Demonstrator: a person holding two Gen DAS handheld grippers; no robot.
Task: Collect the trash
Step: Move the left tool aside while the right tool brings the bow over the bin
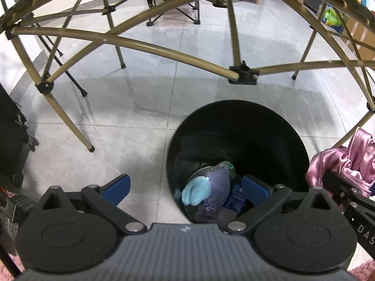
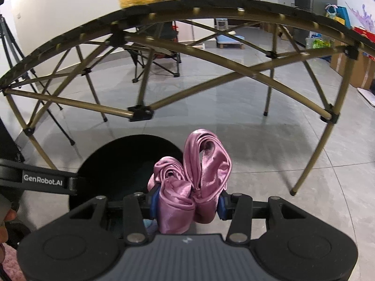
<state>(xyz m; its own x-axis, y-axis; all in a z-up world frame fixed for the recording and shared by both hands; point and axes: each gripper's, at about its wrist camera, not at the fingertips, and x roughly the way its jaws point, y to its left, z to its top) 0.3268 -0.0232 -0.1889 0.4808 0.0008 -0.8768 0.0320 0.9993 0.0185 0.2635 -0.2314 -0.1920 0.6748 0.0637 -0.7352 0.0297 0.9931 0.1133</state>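
A black round trash bin (image 1: 236,126) stands on the tiled floor; it also shows in the right wrist view (image 2: 121,159). Inside lie a light blue fluffy piece (image 1: 195,192), a purple cloth (image 1: 220,178) and a blue wrapper (image 1: 236,199). My left gripper (image 1: 186,188) is open and empty, above the bin's near rim. My right gripper (image 2: 186,202) is shut on a bunched pink satin cloth (image 2: 201,164), just right of the bin's mouth. That cloth also shows at the right edge of the left wrist view (image 1: 346,161).
A folding table's tan metal frame (image 1: 150,46) with black joints arches over the floor behind the bin (image 2: 187,79). A black case (image 1: 11,135) stands at left. A folding chair (image 2: 159,56) and cardboard boxes (image 2: 356,68) stand farther back.
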